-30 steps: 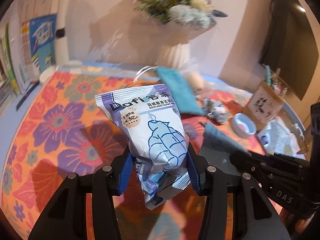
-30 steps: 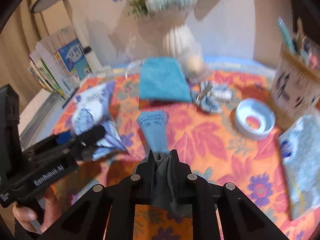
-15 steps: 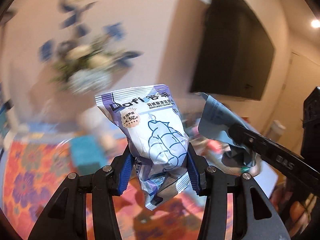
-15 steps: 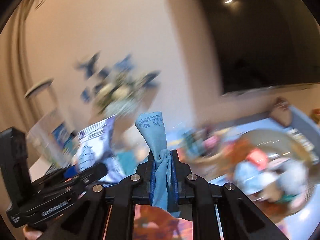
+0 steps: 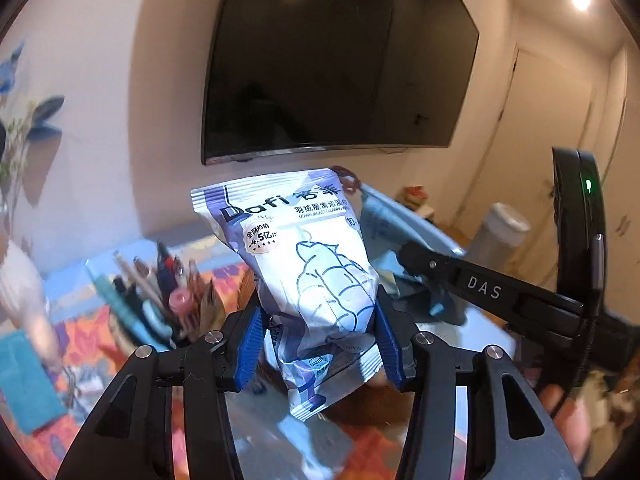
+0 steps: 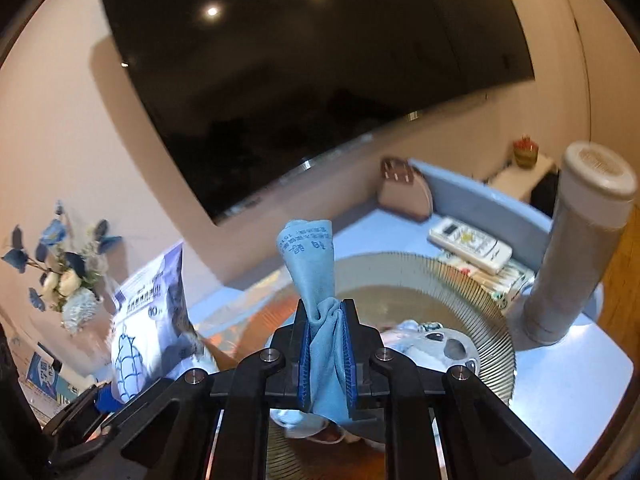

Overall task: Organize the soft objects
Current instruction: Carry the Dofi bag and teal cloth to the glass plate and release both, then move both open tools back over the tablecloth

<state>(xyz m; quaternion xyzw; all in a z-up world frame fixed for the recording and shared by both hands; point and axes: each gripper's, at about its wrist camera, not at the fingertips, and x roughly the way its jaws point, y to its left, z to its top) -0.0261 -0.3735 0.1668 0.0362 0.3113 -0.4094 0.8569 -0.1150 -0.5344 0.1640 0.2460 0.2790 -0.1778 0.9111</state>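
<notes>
up off the table, the left gripper (image 5: 318,354) has its blue-padded jaws squeezed on a crinkled white and purple wipes packet (image 5: 308,272) that stands up between them. the right gripper (image 6: 326,360) pinches a bunched light blue cloth (image 6: 316,288), with a round wire basket (image 6: 472,280) just beyond its jaws.

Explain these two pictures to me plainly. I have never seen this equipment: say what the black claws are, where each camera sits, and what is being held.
No robot here: a person holds a two-finger clamp in each hand, with a fisheye camera on each looking along its fingers. In the left view, the left gripper pinches a white-and-purple plastic wet-wipe packet. In the right view, the right gripper squeezes a bunched light-blue cloth above a round ribbed basket holding a grey plush toy. Behind hangs a dark wall television.
</notes>
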